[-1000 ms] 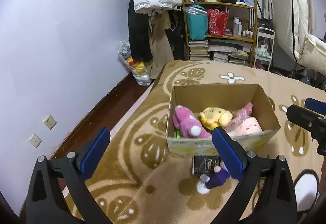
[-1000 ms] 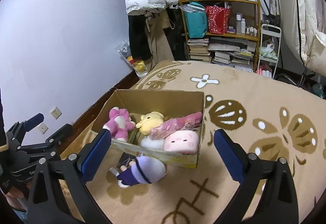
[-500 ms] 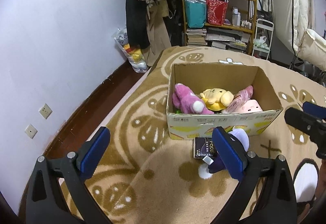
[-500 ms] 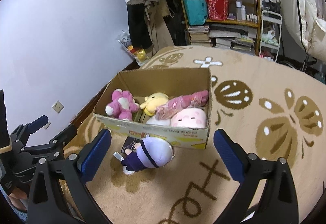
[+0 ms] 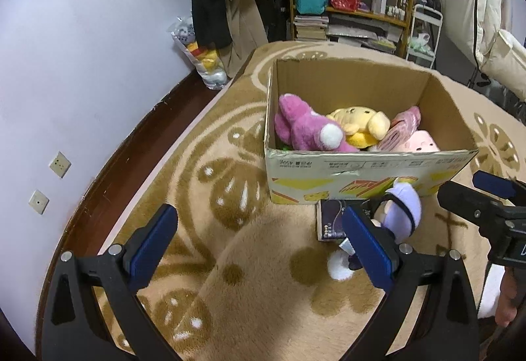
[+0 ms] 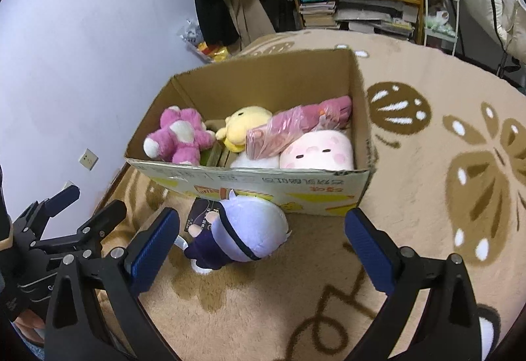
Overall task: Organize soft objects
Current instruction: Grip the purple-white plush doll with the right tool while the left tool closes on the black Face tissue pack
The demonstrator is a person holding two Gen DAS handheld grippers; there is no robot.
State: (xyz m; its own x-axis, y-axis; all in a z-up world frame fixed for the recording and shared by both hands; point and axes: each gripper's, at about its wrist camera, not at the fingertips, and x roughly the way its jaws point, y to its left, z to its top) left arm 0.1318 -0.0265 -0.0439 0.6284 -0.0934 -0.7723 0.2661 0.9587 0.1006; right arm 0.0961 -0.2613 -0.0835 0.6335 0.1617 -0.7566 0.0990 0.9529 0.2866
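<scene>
- Lavender plush doll (image 6: 246, 232) lies on the rug (image 6: 427, 196), against the cardboard box (image 6: 263, 190), partly on a dark booklet (image 6: 200, 213).
- Likely light and squashy; grip the round head.
- Right gripper (image 6: 261, 249) and left gripper (image 5: 259, 249): jaws wide apart, empty.

Five soft toys — four in the cardboard box (image 6: 263, 186), one purple-and-lilac doll (image 6: 243, 237) on the rug (image 6: 427, 196) by its front wall — plus one dark booklet (image 5: 328, 219).
</scene>
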